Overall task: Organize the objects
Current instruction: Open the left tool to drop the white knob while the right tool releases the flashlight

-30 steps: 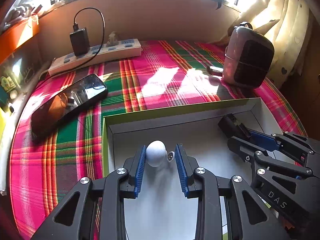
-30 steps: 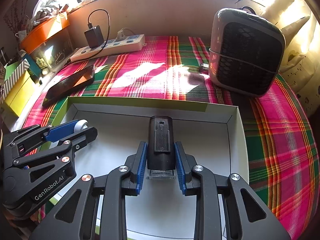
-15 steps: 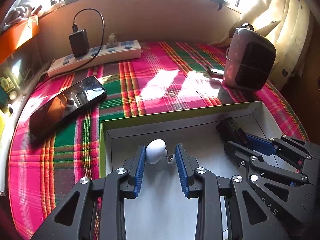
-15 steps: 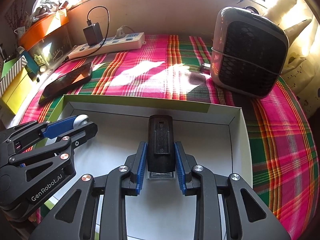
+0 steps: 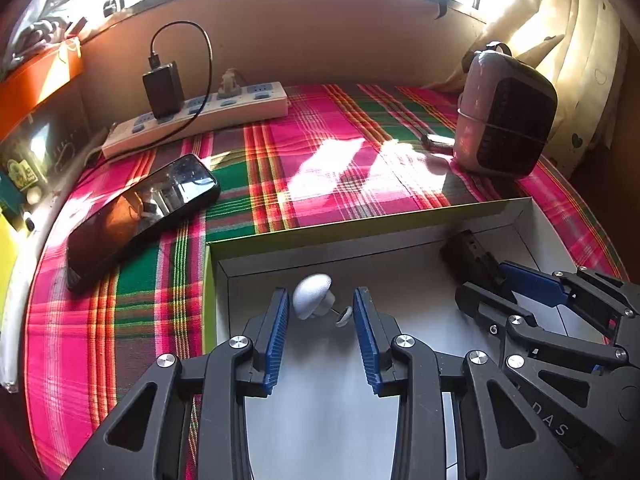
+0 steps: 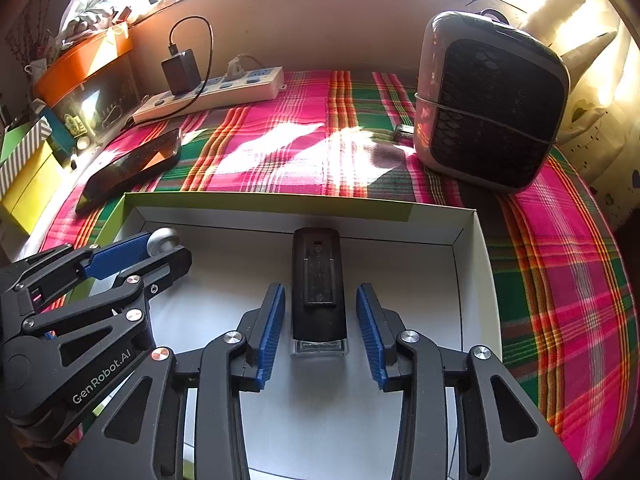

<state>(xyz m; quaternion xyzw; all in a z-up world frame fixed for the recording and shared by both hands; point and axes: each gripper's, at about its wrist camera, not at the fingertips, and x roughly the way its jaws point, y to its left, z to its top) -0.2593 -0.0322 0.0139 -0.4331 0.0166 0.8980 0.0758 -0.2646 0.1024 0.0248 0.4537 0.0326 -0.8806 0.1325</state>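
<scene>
far left, a phone (image 5: 140,216) lies on the plaid cloth (image 5: 320,168), a power strip (image 5: 192,124) behind it, both outside the white box (image 5: 400,216). your left gripper (image 5: 320,312) is letting go: jaws opening, the small white knob (image 5: 312,300) lying loose between them on the box floor. your right gripper (image 6: 320,312) does likewise, jaws spreading off the black clip-on device (image 6: 318,280), set down inside. only the heater (image 6: 492,100) stands beyond, well clear.
</scene>
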